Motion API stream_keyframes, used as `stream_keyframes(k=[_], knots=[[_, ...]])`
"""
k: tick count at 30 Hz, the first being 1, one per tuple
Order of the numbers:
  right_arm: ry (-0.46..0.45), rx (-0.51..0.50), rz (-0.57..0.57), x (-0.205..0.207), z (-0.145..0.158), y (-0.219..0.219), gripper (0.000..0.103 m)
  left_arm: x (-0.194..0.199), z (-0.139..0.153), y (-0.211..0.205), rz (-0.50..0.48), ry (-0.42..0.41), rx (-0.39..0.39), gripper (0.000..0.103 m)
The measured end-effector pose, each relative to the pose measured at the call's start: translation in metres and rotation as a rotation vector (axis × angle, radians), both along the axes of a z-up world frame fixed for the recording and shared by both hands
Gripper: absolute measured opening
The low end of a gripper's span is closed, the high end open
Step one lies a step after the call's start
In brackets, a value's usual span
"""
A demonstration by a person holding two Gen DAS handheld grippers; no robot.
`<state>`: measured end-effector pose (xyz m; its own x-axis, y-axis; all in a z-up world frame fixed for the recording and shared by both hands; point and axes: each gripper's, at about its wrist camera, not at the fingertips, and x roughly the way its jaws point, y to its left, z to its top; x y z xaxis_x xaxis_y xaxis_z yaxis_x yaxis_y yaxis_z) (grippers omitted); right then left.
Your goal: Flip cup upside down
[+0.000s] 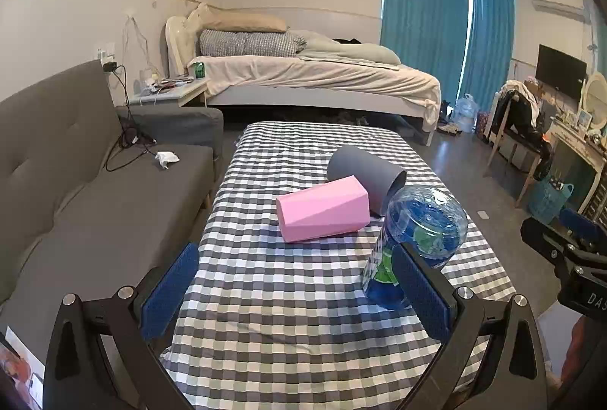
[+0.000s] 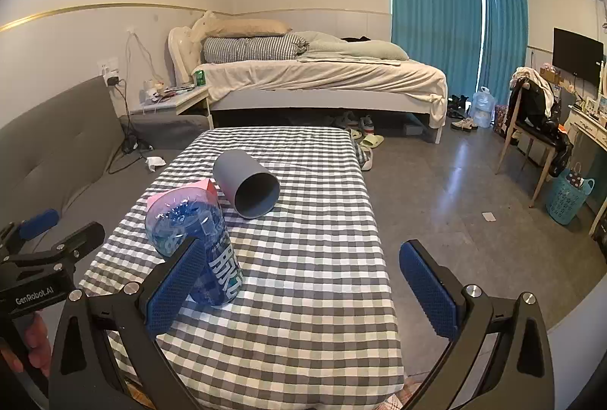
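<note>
Three cups are on the table with the checked cloth (image 1: 303, 144) (image 2: 322, 227). A pink faceted cup (image 1: 322, 208) lies on its side, mostly hidden behind the blue cup in the right wrist view (image 2: 206, 185). Behind it a grey cup (image 1: 364, 174) (image 2: 248, 184) also lies on its side, mouth toward me. A translucent blue printed cup (image 1: 421, 227) (image 2: 189, 227) stands on end; which end is up I cannot tell. My left gripper (image 1: 296, 292) is open, its right finger (image 1: 421, 292) in front of the blue cup. My right gripper (image 2: 303, 284) is open, its left finger (image 2: 178, 281) overlapping the blue cup.
A grey sofa (image 1: 76, 182) runs along the table's left side. A bed (image 1: 311, 72) stands behind the table, with a bedside table (image 1: 170, 91) beside it. To the right, on the bare floor (image 2: 455, 190), are a chair (image 2: 531, 121) and a blue basket (image 2: 569, 197).
</note>
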<state>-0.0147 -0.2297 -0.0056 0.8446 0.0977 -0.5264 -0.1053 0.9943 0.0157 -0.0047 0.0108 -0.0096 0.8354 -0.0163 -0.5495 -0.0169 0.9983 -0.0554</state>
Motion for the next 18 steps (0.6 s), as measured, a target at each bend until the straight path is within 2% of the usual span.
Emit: stream_keyframes(k=[4, 18], knots=[[-0.052, -0.017, -0.004, -0.0055, 0.0081, 0.0004, 0.103, -0.0005, 0.0000, -0.0011, -0.003, 0.000, 0.003, 0.103], [-0.039, -0.016, 0.015, -0.0049, 0.0078, 0.0022, 0.103, -0.0005, -0.0005, -0.0035, -0.004, 0.018, 0.005, 0.103]])
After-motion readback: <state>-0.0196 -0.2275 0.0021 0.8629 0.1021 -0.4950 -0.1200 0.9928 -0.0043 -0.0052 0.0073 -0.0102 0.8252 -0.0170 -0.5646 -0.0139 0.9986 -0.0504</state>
